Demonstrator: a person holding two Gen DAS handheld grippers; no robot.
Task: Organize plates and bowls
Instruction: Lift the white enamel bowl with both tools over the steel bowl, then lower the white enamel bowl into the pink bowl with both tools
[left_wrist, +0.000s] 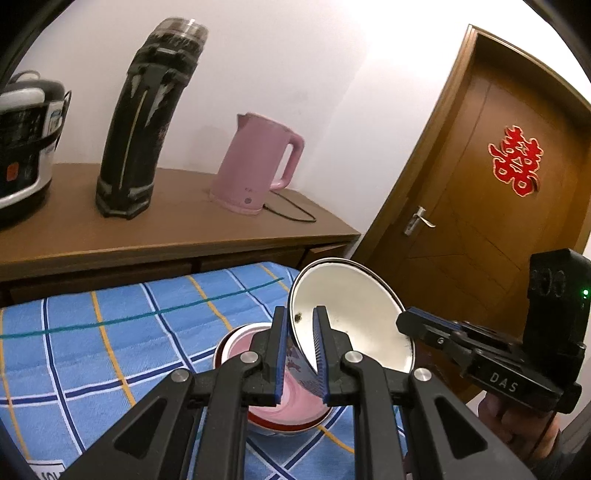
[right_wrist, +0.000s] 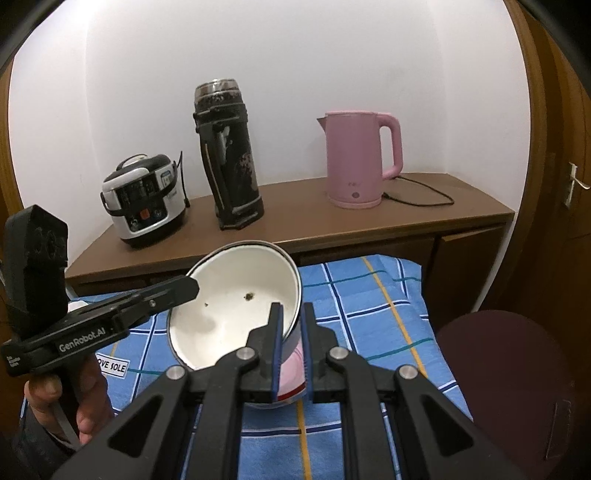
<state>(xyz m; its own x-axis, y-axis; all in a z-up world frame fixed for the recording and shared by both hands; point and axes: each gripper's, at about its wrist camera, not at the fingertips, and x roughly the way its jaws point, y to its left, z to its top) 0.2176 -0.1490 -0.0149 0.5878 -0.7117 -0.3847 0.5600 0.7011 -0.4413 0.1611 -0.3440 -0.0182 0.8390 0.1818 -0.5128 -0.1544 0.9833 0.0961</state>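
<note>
The white enamel bowl (right_wrist: 236, 310), tipped up and pinched on both sides, hangs right over the pink bowl (left_wrist: 280, 402), filling the space there, while the blue checked cloth (left_wrist: 110, 332) to the left lies open and the brown wooden counter (right_wrist: 332, 221) blocks the back.

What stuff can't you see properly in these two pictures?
- The pink bowl: in both wrist views, mostly hidden by the white bowl and the gripper fingers.
- The pattern on the white bowl's outside: only a sliver shows in the left wrist view.
- The white label on the checked cloth: right wrist view, text cut off by the left gripper.
- The rice cooker: left wrist view, cut off by the edge and blurred.
</note>
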